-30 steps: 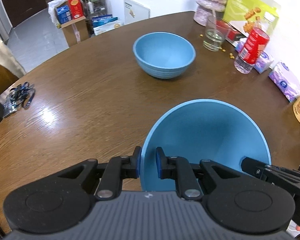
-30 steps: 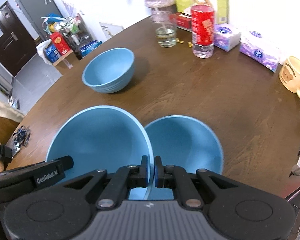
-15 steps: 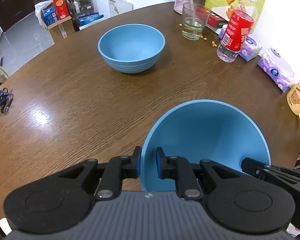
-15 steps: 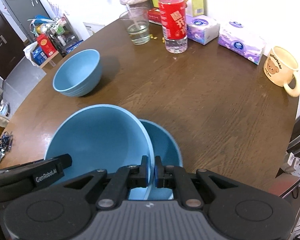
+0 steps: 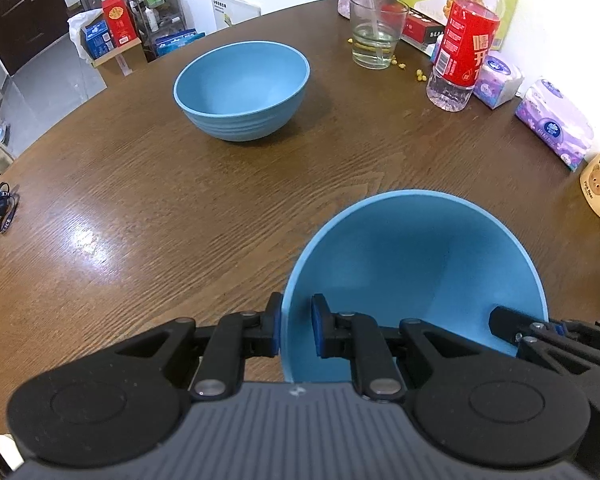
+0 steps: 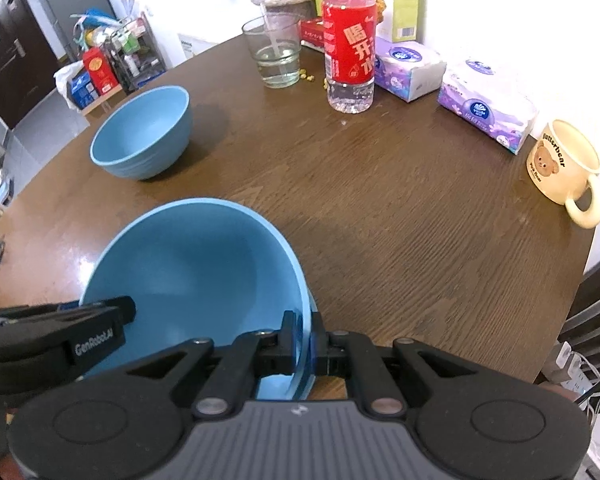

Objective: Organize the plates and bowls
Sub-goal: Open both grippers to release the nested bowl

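A blue bowl [image 5: 412, 264] is held tilted just above the brown table [image 5: 180, 200] by both grippers. My left gripper [image 5: 296, 320] is shut on its left rim, one pad inside and one outside. On the opposite rim my right gripper [image 6: 302, 328] is shut, and its fingertip [image 5: 512, 328] shows in the left wrist view. The right wrist view has the held bowl [image 6: 192, 264] at lower left, with the left gripper's finger [image 6: 100, 316] on its edge. Whatever lies under the held bowl is hidden. A second blue bowl [image 5: 242, 80] [image 6: 144, 136] stands upright farther back.
Along the far right edge stand a glass of water [image 5: 376, 32], a red-labelled bottle [image 5: 464, 44], purple tissue packs [image 5: 552, 124] and a cream bear mug [image 6: 560, 164]. A blue lanyard [image 5: 0, 208] lies at the left edge. Crumbs lie by the glass.
Both grippers carried the bowl to the right and lower. A near blue bowl seen beside it in the right wrist view has vanished beneath it.
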